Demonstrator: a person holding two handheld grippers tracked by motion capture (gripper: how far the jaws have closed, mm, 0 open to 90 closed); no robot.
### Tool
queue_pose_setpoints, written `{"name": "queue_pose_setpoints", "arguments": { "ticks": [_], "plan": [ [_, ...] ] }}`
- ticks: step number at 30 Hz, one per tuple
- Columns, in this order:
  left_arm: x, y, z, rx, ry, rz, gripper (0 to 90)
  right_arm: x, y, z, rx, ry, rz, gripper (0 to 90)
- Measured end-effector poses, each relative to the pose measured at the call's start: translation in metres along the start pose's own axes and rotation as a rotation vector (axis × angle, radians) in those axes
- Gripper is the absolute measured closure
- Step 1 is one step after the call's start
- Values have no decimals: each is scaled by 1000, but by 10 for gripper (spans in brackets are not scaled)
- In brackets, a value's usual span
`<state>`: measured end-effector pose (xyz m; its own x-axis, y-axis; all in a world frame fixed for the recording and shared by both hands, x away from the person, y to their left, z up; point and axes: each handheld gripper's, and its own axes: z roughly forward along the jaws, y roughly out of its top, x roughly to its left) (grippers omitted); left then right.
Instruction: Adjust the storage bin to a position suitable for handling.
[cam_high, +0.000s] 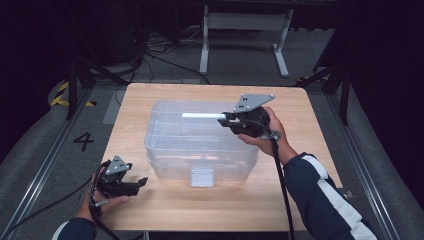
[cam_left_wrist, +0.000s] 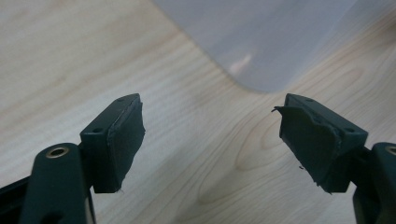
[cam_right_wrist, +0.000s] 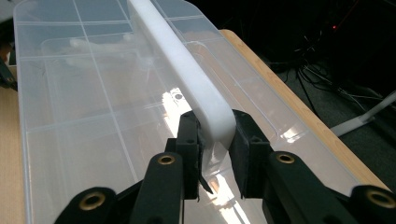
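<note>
Handle (cam_right_wrist: 187, 70) lies lengthwise along the box lid (cam_right_wrist: 84, 93), right tool (cam_right_wrist: 215, 140) clamping its near end.

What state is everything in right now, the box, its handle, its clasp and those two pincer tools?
Clear plastic box: lid on, standing flat on the table.
White handle: raised, clamped at its end.
Front latch: down against the box front.
Right gripper: shut on the white handle.
Left gripper: open, nothing between its jaws.
</note>
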<state>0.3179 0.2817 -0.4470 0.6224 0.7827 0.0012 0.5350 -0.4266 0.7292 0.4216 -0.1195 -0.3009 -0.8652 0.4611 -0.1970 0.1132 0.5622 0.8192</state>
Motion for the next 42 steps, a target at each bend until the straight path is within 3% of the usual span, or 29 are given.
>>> {"name": "queue_pose_setpoints", "arguments": {
  "ticks": [3, 6, 7, 10, 15, 16, 18, 23, 26, 30, 31, 33, 34, 36, 38, 42],
  "plan": [
    [-5, 11, -15, -60, 0, 13, 237, -1, 2, 0, 9, 4, 0, 753],
    [-8, 17, -22, -104, -13, -7, 247, -3, 4, 0, 16, 11, 4, 753],
    [-9, 20, -22, -116, -10, 4, 252, -4, 4, 0, 16, 11, 5, 753],
    [-10, 25, -23, -122, -6, 28, 264, -6, 6, 0, 20, 16, 13, 752],
    [-17, 31, -23, -130, 0, 25, 285, -11, 10, 0, 22, 21, 35, 748],
    [-17, 32, -24, -130, 6, 52, 291, -12, 11, 0, 25, 23, 39, 748],
    [-19, 34, -24, -128, 1, 62, 294, -14, 13, 0, 29, 22, 43, 746],
    [-23, 39, -25, -145, 7, 44, 318, -16, 16, 0, 35, 20, 47, 741],
    [-24, 45, -25, -156, 22, 32, 364, -17, 17, 0, 40, 20, 50, 739],
    [-24, 48, -26, -171, -3, 30, 418, -18, 19, 0, 47, 14, 49, 733],
    [-25, 49, -25, -176, -15, 11, 458, -18, 20, 0, 48, 10, 47, 731],
    [-24, 51, -24, -175, -26, 31, 497, -17, 21, 0, 50, 1, 39, 725],
    [-25, 51, -24, -177, -42, 18, 541, -17, 21, 1, 50, -2, 38, 723],
    [-23, 51, -23, -174, -37, 38, 582, -17, 21, 1, 50, -8, 36, 721],
    [-21, 50, -22, -181, -60, 30, 629, -16, 21, 1, 56, -4, 29, 718],
    [-20, 50, -22, -183, -70, 18, 715, -17, 21, -2, 96, -22, 15, 631]
  ]
}}
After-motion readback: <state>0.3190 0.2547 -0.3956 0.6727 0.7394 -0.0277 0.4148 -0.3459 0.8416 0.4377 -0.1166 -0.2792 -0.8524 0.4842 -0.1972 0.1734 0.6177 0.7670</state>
